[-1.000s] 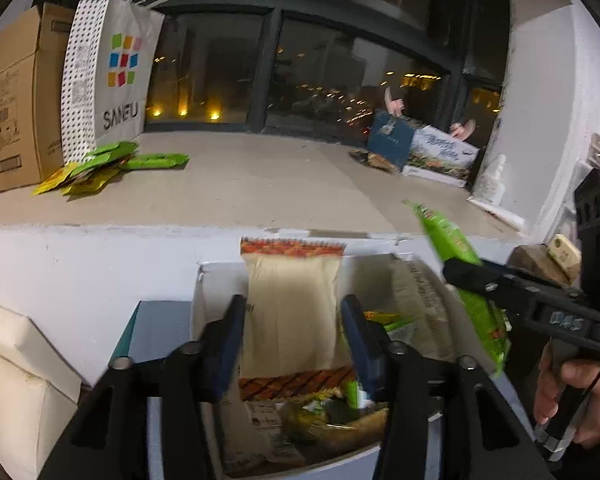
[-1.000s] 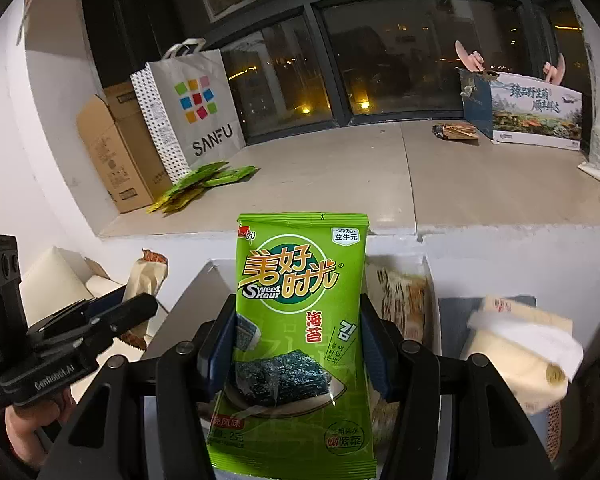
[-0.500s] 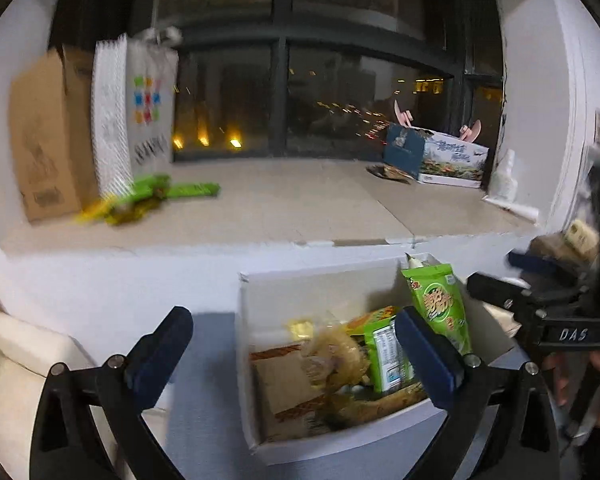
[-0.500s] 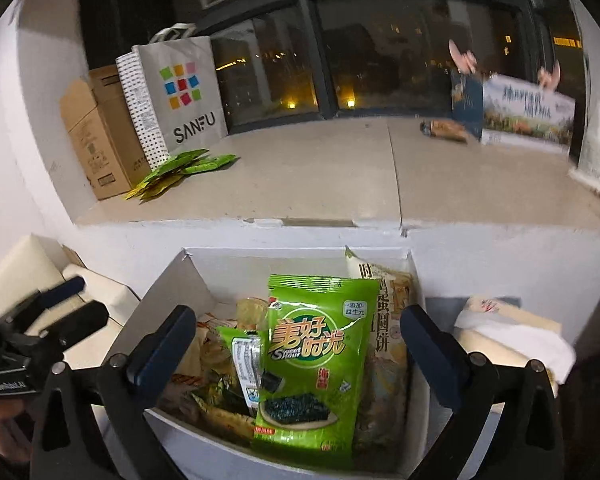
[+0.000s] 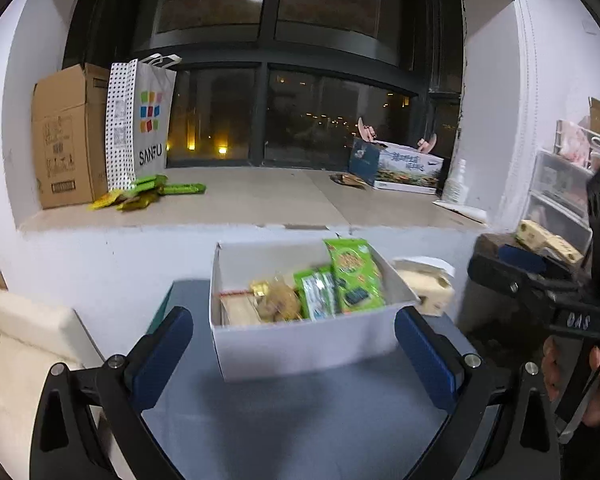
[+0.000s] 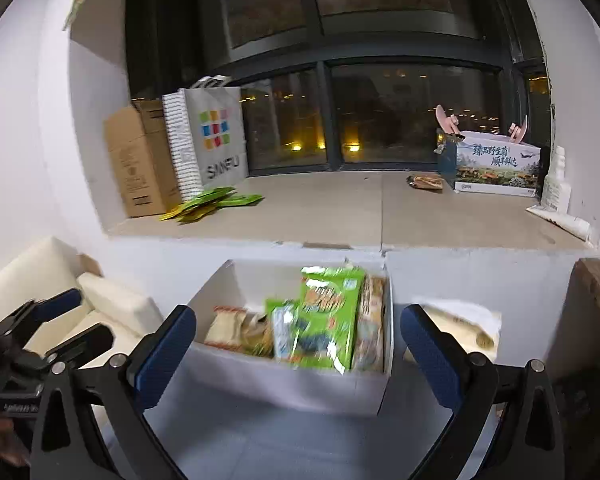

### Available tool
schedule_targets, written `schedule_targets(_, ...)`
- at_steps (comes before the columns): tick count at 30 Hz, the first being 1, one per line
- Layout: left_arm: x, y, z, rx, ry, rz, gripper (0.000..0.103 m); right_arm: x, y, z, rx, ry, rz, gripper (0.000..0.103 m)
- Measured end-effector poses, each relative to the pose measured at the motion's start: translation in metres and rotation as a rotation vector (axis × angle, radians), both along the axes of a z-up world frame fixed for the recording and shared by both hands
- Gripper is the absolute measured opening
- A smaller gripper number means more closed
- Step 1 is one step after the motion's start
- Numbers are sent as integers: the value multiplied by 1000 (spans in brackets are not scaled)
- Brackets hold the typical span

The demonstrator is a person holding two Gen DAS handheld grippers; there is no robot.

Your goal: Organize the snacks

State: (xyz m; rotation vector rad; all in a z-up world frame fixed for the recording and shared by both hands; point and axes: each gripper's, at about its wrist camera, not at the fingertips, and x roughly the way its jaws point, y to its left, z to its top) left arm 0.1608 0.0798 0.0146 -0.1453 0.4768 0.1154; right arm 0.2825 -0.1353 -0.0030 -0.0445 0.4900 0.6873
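Observation:
A white open box (image 5: 300,344) (image 6: 284,388) stands on a grey-blue surface below a window ledge. Several snack packs stand in it: a green seaweed pack (image 5: 354,276) (image 6: 326,316) at the right, a smaller green pack (image 5: 314,294), a tan pack (image 5: 240,308) (image 6: 224,326) at the left. My left gripper (image 5: 294,354) is open, drawn back in front of the box with nothing between its blue pads. My right gripper (image 6: 298,354) is open too, empty, also in front of the box. Each gripper shows at the edge of the other's view.
On the ledge stand a cardboard box (image 5: 66,136), a SANFU paper bag (image 5: 140,124), loose green packets (image 5: 148,194) and a printed carton (image 5: 400,166). A cream cushion (image 5: 16,344) lies at the left. A tissue pack (image 6: 466,330) sits right of the white box.
Both grippers opened: the left let go of a tan pack, the right of the green seaweed pack, and both packs now stand in the box. Both grippers then drew back and rose.

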Motion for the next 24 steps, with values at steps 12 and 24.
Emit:
schedule_targets(12, -110, -49, -25, -45, 47, -27, 103, -129, -63, -36, -33, 16, -3, 103)
schedule_targets(24, -132, -71, -11, 19, 21, -32, 103, -184, -76, -17, -29, -64, 25, 103)
